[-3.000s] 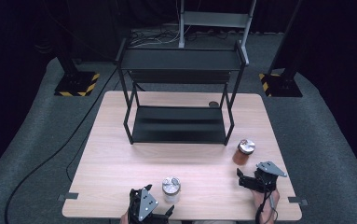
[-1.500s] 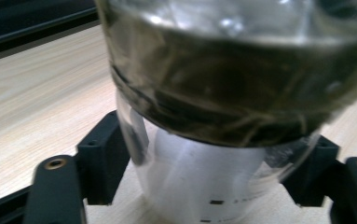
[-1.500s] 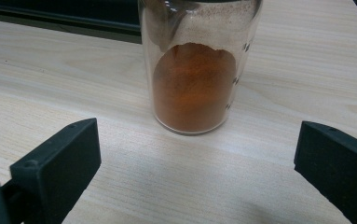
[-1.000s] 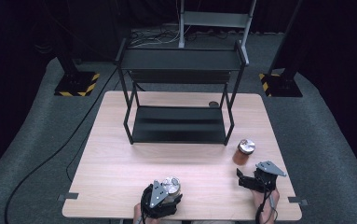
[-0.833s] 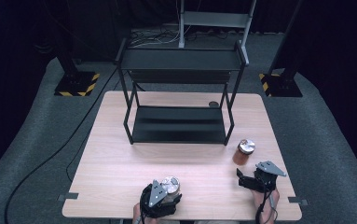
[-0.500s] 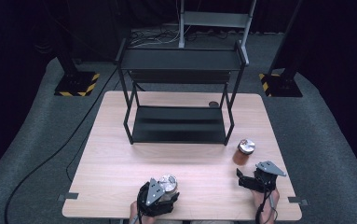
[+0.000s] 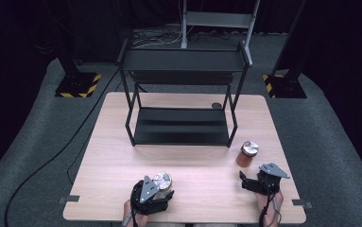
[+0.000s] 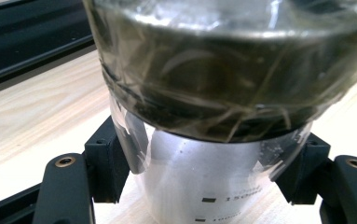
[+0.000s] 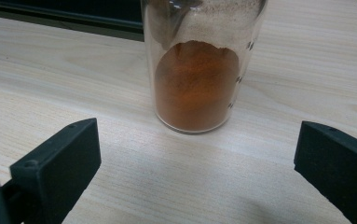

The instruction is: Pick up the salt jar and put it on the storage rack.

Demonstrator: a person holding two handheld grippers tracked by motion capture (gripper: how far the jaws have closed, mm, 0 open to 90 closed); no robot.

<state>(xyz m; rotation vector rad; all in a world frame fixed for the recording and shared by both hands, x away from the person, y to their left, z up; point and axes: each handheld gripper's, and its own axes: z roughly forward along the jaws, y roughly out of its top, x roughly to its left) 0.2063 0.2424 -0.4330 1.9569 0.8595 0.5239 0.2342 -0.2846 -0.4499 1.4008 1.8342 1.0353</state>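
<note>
Far left of the pale wood-grain table [image 7: 122, 156], near the front edge, the left gripper [image 7: 151, 195] has its black jaws clamped on a clear glass jar w/ silver lid and dark dried-leaf contents [image 7: 162, 182]; in the left gripper view the pads press the smooth glass wall of that jar [image 8: 223, 116] low down, below the leaf band, and the base looks just clear of the tabletop. Risk here, in my judgement: slick round glass + a grip well under the heavy top part means the jar could tip or slide in the jaws if the hand swings fast, and a drop onto wood may crack it or pop the lid. Further back, mid-table, stands the black metal two-tier shelf rack [image 7: 183, 99]; if the jar goes there, its lid could clip the upper tier or a post on the way in. Right side: the clear glass jar of orange-red powder [image 7: 247, 153] stands upright on the table, and the right gripper [image 7: 250, 183] sits just short of it w/ jaws spread wide, nothing between them; a careless nudge fwd could knock that jar [image 9: 202, 70] over. Writing: printed scale marks on the leaf jar, approx "150" and "100", unit too blurred to read; small marks on the powder jar are illegible. No brand seen.
</note>
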